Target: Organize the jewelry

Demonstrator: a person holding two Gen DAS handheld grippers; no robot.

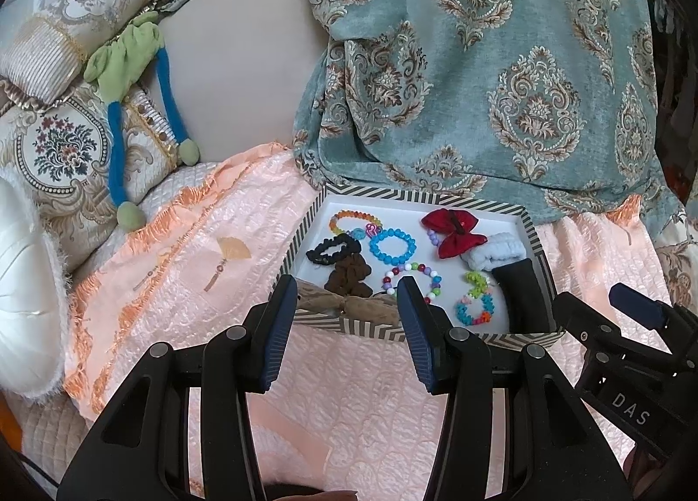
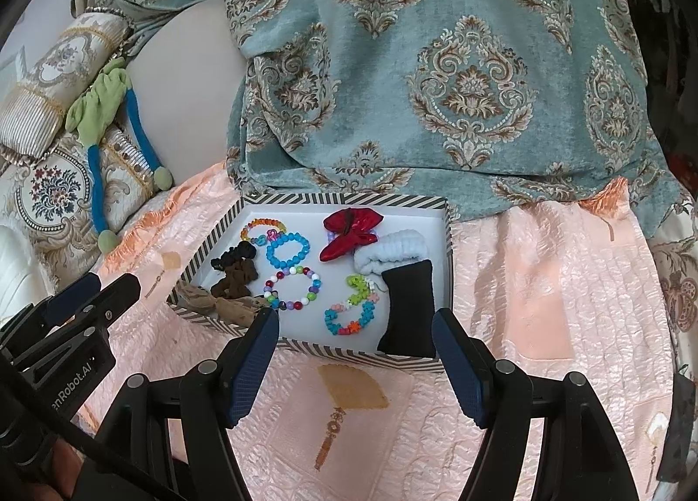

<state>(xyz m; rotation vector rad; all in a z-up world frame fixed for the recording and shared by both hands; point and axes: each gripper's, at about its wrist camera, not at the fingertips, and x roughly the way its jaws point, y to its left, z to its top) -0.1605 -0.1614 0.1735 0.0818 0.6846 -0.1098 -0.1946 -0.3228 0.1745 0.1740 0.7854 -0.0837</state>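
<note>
Peach quilted bedspread (image 2: 545, 283) is covering the bed, teal damask fabric (image 2: 436, 65) hanging behind. Striped-rim tray (image 2: 449, 239) is sitting on it, holding blue bead bracelet (image 2: 287, 249), multicolor bead bracelet (image 2: 292, 288), red bow (image 2: 349, 233), black pouch (image 2: 410, 309). Left tool (image 1: 344, 318) and right tool (image 2: 355, 352) are both hovering released, empty, just short of the tray's near rim.

We've got a peach quilted bedspread (image 2: 545, 283), teal damask drape (image 2: 436, 65) along its far edge, embroidered cushions (image 1: 65, 143) at the left corner.
</note>
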